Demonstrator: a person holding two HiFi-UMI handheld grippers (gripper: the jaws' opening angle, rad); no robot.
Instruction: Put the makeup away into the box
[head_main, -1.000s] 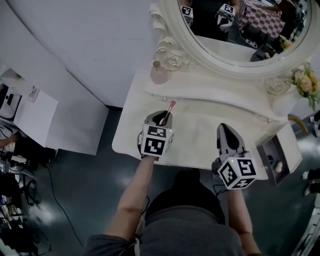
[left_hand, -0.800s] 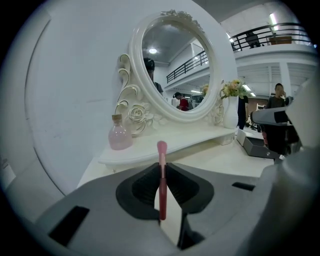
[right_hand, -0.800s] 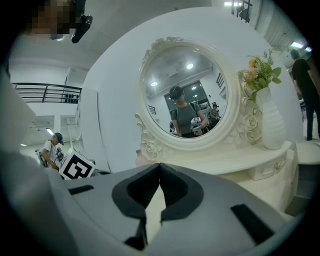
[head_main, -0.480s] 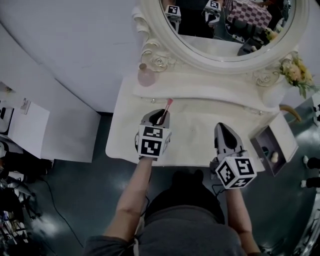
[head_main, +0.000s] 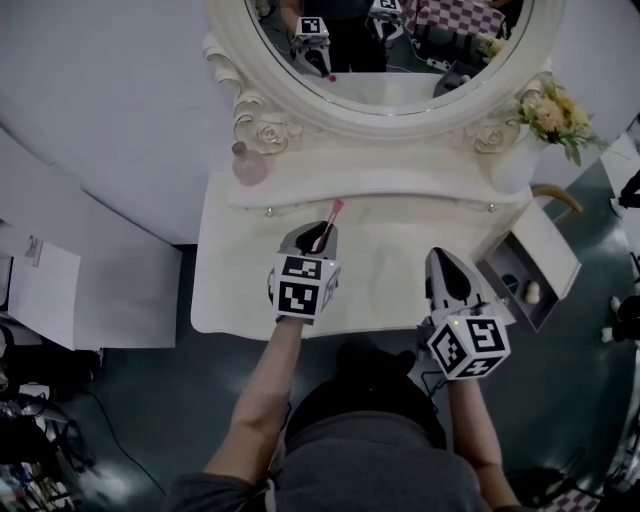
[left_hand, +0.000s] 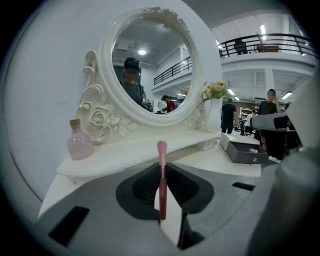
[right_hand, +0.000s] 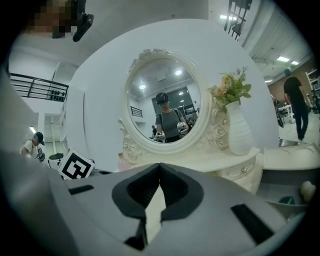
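A pink-tipped makeup brush (head_main: 330, 218) stands between the jaws of my left gripper (head_main: 318, 232), which is shut on its dark red handle (left_hand: 162, 192) over the middle of the white dressing table (head_main: 380, 240). The bristles point toward the mirror. My right gripper (head_main: 447, 262) hovers over the table's right front with its tips touching and nothing between them (right_hand: 160, 166). The grey open box (head_main: 525, 272) sits at the table's right end, right of that gripper. It also shows in the left gripper view as the box (left_hand: 245, 151), with small items inside.
A pink perfume bottle (head_main: 247, 165) stands on the raised back shelf at the left. A white vase of flowers (head_main: 553, 108) stands at the shelf's right end. The oval mirror (head_main: 385, 40) rises behind. People stand in the room beyond the table (left_hand: 270, 107).
The head view has swung, so the table sits lower and further left in the picture. Both grippers have shifted a little rightwards over the table towards the box, the brush still held.
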